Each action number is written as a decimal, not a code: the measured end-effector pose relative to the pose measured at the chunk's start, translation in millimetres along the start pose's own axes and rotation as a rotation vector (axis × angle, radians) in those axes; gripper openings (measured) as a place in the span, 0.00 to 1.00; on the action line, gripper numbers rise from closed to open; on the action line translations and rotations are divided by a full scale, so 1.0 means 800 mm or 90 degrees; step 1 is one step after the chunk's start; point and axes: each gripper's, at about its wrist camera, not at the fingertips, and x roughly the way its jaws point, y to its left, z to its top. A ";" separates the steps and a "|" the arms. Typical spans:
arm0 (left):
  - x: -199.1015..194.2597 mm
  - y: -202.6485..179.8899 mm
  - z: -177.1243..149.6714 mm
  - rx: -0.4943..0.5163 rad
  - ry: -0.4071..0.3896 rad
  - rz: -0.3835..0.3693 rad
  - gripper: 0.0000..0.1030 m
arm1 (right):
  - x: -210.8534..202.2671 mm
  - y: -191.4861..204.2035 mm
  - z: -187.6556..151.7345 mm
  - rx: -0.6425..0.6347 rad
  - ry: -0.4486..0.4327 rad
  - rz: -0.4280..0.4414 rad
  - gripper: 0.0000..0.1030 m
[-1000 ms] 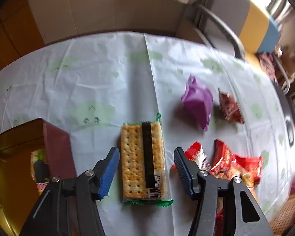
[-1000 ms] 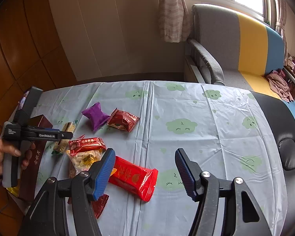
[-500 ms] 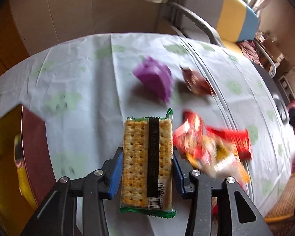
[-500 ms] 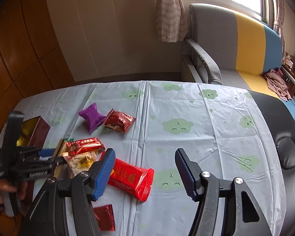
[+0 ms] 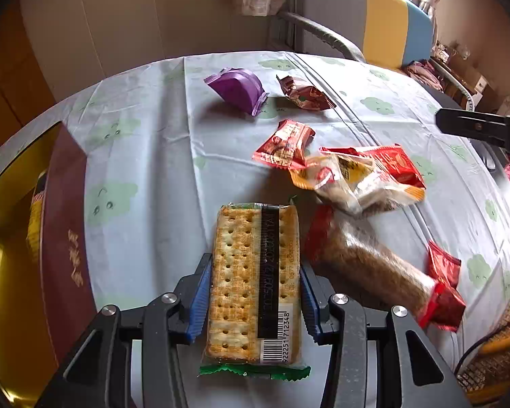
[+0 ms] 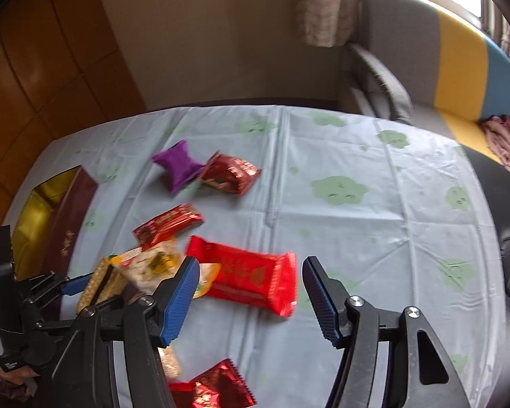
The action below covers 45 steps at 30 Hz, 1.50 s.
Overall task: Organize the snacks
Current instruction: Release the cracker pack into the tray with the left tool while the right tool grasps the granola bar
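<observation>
I see the table [image 5: 146,156] with the open box [image 5: 61,224] at its left edge. My left gripper [image 5: 253,301] clamps the cracker pack [image 5: 255,282] above the cloth; my right gripper [image 6: 251,297] hangs wide, empty.

**Black frames, blue ribbed pads**

Both the left gripper [image 5: 255,301] and right gripper [image 6: 250,297] have matte black angular linkages with triangular cut-outs, silver round screw heads [image 5: 339,298] at the joints, and blue ridged fingers [image 6: 180,301]
</observation>
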 end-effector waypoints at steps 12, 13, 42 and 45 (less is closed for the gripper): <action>-0.071 0.005 -0.049 -0.004 -0.059 -0.029 0.45 | 0.025 0.065 -0.027 -0.116 0.116 0.173 0.58; -0.078 0.007 -0.051 -0.009 -0.066 -0.034 0.45 | 0.028 0.073 -0.032 -0.131 0.126 0.173 0.58; -0.125 0.232 -0.092 -0.320 -0.072 0.024 0.46 | 0.077 0.116 -0.074 -0.263 0.194 0.063 0.31; -0.104 0.231 -0.081 -0.331 -0.052 0.010 0.46 | 0.077 0.117 -0.074 -0.265 0.194 0.062 0.31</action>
